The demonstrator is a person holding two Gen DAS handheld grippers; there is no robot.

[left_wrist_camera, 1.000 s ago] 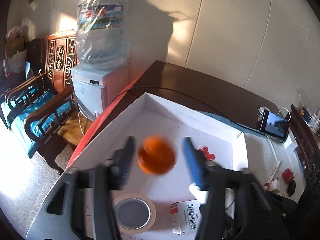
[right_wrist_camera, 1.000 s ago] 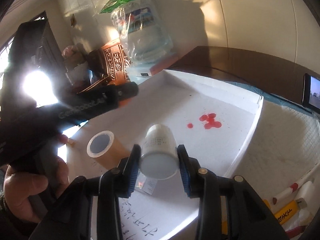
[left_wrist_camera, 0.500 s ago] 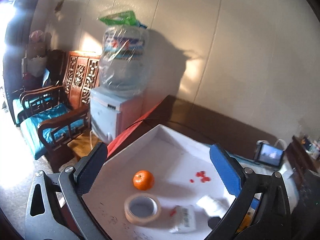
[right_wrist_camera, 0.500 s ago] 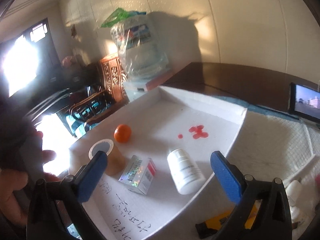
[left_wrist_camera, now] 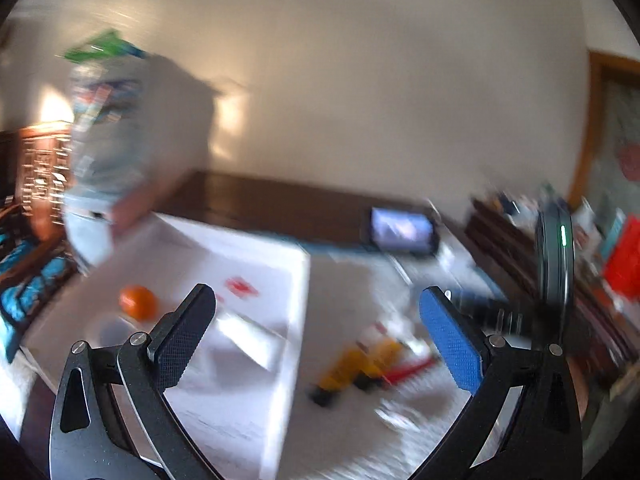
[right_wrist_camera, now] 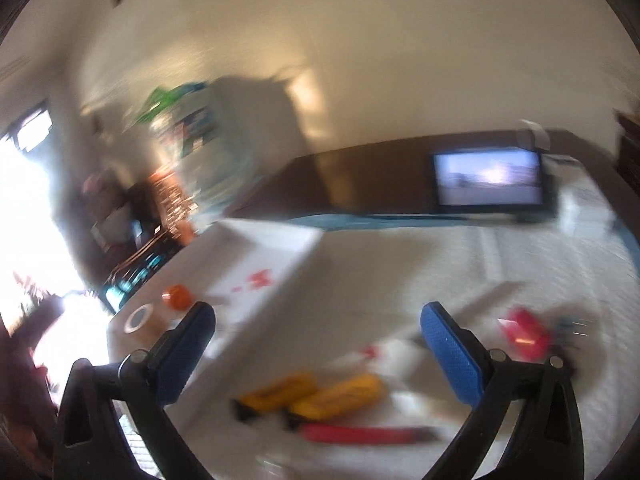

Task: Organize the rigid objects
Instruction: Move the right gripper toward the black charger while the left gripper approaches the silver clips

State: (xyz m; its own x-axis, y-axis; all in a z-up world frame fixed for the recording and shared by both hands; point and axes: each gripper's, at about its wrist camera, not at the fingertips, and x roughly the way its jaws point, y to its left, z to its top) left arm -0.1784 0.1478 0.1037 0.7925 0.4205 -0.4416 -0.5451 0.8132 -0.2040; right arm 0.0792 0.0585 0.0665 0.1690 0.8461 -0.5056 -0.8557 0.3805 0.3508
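Both views are motion-blurred. My left gripper (left_wrist_camera: 316,304) is open and holds nothing, hanging over the right edge of the white tray (left_wrist_camera: 192,256). In the tray lie an orange (left_wrist_camera: 138,302), a tape roll (left_wrist_camera: 114,330) and a blurred white item (left_wrist_camera: 248,336). My right gripper (right_wrist_camera: 316,316) is also open and holds nothing, above the white mat (right_wrist_camera: 460,264) to the right of the tray (right_wrist_camera: 256,256). Below it lie two yellow tubes (right_wrist_camera: 340,400), a red pen (right_wrist_camera: 360,434), a white item (right_wrist_camera: 396,356) and a small red object (right_wrist_camera: 524,332).
A phone (right_wrist_camera: 488,178) with a lit screen stands at the back of the mat. A water dispenser (left_wrist_camera: 104,160) and a carved wooden chair (left_wrist_camera: 40,160) stand left of the dark table (left_wrist_camera: 280,204). A cluttered shelf (left_wrist_camera: 560,220) is at the right.
The left gripper let go of the orange and the right of the white bottle; both opened wide. Both then swung right, from over the tray towards the mat's loose items.
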